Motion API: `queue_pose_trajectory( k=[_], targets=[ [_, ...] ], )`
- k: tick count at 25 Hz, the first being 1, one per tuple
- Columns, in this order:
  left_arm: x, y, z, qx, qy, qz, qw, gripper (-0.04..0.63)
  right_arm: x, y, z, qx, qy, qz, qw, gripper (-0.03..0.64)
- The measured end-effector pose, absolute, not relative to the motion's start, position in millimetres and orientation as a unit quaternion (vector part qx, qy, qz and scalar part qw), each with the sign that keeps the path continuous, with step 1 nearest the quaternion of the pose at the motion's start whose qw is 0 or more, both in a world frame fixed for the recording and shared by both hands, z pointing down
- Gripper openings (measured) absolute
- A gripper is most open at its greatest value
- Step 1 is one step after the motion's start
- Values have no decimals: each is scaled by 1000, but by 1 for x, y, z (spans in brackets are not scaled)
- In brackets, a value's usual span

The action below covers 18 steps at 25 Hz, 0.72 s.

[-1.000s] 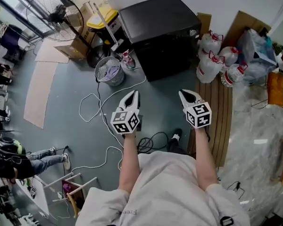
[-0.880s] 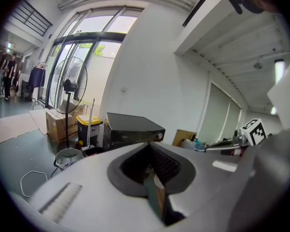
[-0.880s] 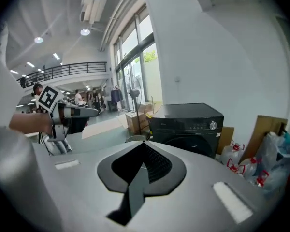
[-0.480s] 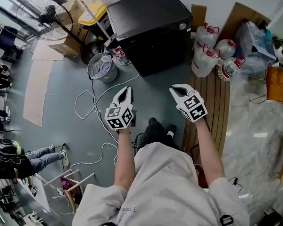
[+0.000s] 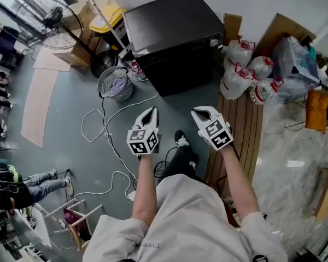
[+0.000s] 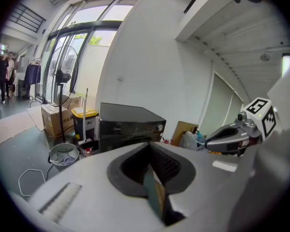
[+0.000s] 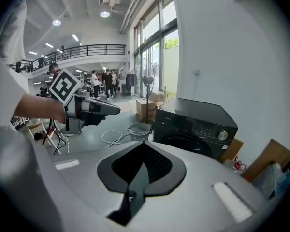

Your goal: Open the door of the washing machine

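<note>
Hovering near the black box-shaped washing machine, the left tongs and right tongs are both pressed together, empty.

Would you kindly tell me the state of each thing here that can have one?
washing machine door, shut
left hand-held gripper, shut, empty
right hand-held gripper, shut, empty
wire basket, upright, something pale inside
fan, upright; running or not, cannot tell
</note>
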State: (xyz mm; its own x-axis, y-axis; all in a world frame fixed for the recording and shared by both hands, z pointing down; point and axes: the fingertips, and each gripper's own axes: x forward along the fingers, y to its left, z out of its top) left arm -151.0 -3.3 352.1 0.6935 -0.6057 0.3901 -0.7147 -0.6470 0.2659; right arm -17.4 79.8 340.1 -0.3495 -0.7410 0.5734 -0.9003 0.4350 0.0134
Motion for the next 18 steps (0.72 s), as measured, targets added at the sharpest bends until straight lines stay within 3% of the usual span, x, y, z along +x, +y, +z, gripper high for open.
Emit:
queue_pose_trajectory(
  k=[7,18],
  targets=[
    [-145,-60,415,879,-390,121,246,55,-15,18,392,433,-804,121,389,2],
    [-172,-158,526,856,-409,123,291,55,-20,-144,490,364,-797,114,468,2]
  ],
)
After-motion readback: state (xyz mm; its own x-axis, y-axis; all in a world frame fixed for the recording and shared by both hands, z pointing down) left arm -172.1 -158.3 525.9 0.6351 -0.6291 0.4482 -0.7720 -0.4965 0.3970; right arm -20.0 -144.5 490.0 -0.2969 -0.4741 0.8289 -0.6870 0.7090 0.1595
